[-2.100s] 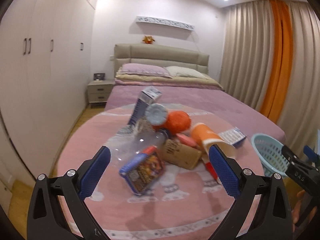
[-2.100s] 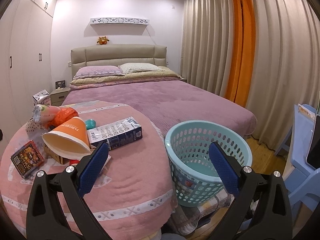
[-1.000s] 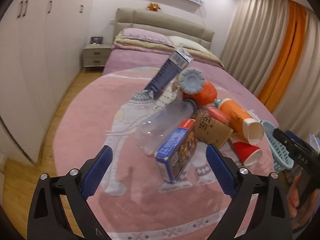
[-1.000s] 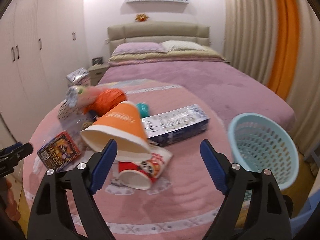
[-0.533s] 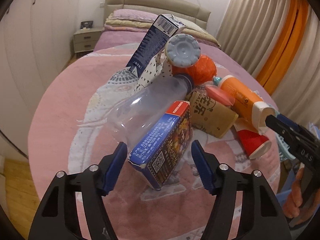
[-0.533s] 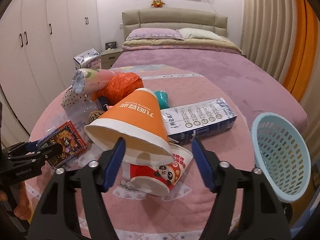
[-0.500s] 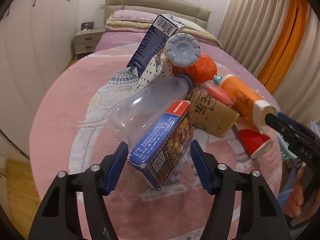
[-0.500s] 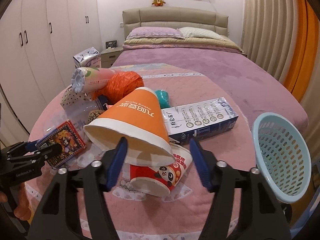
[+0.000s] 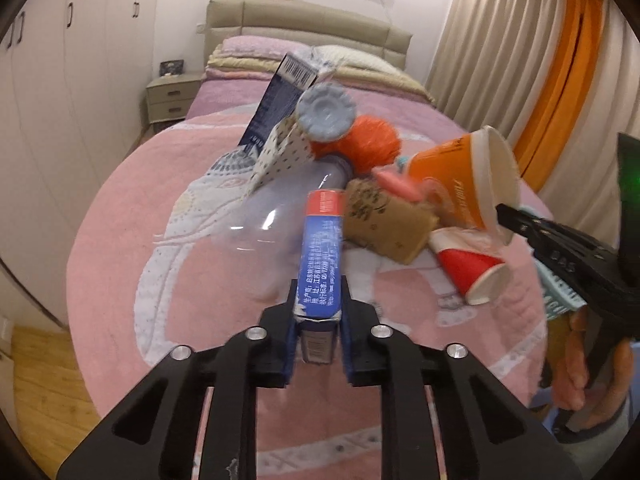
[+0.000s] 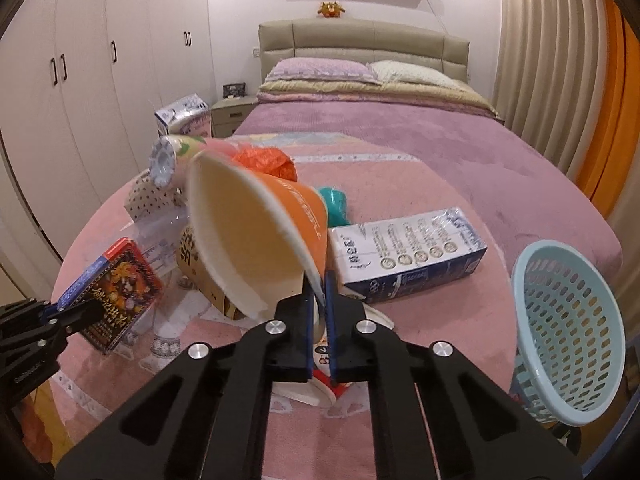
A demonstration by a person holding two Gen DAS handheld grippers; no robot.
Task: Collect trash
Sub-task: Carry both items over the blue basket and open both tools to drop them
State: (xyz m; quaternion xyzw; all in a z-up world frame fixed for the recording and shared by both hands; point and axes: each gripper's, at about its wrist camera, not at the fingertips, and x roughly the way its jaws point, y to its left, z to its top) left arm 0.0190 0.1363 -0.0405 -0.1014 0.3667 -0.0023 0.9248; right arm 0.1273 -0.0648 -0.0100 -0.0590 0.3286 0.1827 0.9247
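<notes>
A heap of trash lies on the round pink-covered table (image 9: 120, 240). My left gripper (image 9: 318, 296) is shut on the near end of a small blue and red box (image 9: 322, 240), which stands on edge and points away from me. My right gripper (image 10: 318, 280) is shut on the white rim of the big orange paper cup (image 10: 256, 232), tipped up with its mouth toward the camera. From the left wrist view the orange cup (image 9: 460, 184) hangs off the right gripper (image 9: 508, 212). The right wrist view shows the left gripper (image 10: 80, 312) holding the box (image 10: 116, 284).
A light blue basket (image 10: 568, 332) stands at the table's right edge. Still in the heap are a blue and white carton (image 10: 408, 256), a red cup (image 9: 468, 264), a brown cup (image 9: 384, 220), a clear bottle (image 9: 280, 208) and an orange bag (image 9: 372, 148). A bed lies beyond.
Both grippers went from wide open to shut, the left on the small box and the right on the orange cup's rim. The cup has tipped up and the box has turned onto its edge.
</notes>
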